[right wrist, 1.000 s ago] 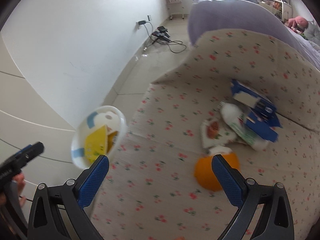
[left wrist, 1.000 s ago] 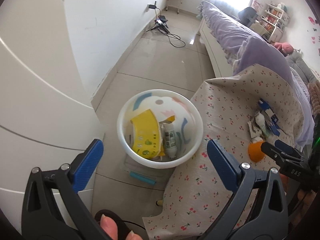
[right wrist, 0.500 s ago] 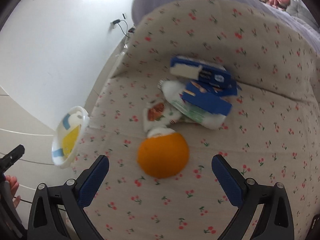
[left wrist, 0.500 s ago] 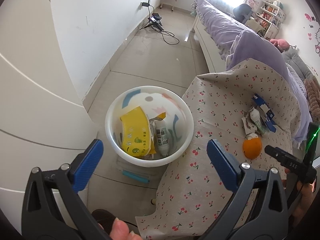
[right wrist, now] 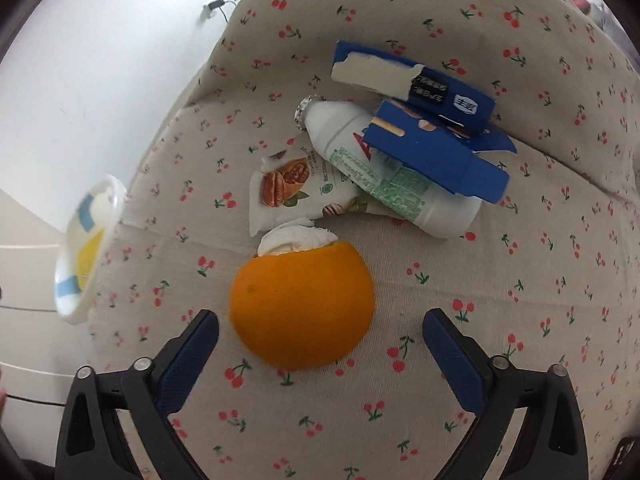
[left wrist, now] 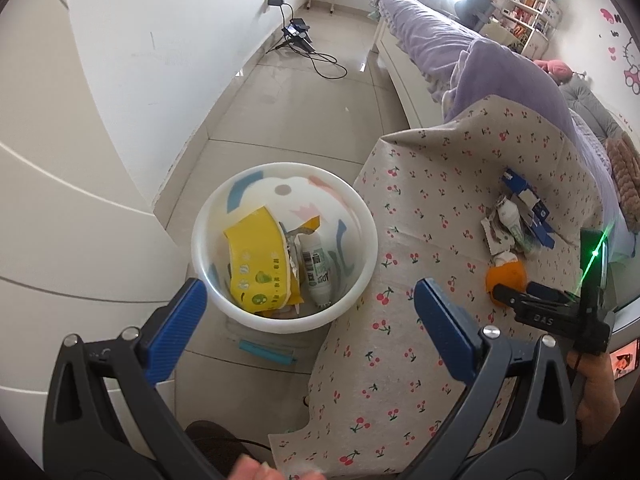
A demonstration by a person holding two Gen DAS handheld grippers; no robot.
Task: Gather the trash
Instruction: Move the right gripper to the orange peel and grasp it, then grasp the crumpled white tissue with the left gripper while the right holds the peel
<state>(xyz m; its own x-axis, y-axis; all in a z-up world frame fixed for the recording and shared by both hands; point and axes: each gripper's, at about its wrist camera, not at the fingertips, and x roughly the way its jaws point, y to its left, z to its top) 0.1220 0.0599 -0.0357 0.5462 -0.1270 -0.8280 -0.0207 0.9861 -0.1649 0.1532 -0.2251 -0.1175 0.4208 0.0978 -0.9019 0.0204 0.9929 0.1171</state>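
Right claw [right wrist: 320, 334]: released; jaws wide but just now narrowing; orange peel lies between the blue pads, neither pad touching it; claw points steeply down at the cloth
Left claw [left wrist: 310, 308]: released, nothing between its pads; hangs over the bin and the cloth's edge
Peel [right wrist: 302, 306]: orange, dome-shaped, on the cherry-print cloth [right wrist: 520, 300]; a white tissue [right wrist: 294, 236] sits at its far rim, touching it
Wrapper [right wrist: 296, 188]: white, walnut picture, flat on the cloth just beyond the tissue; its right end tucked under the bottle
Bottle [right wrist: 384, 172]: white, green print, on its side, cap to the left; far end covered by the blue box
Boxes: one opened blue carton [right wrist: 436, 152] lies across the bottle; a second, torn one [right wrist: 416, 76] just behind it
Bin [left wrist: 284, 256]: white, round, on the floor against the cloth's edge, left of the trash pile; holds a yellow packet [left wrist: 260, 260] and a small white bottle [left wrist: 318, 268]
Floor [left wrist: 304, 112]: pale tiles; black cables [left wrist: 308, 46] by the far wall
Bed [left wrist: 440, 44]: purple cover, far right
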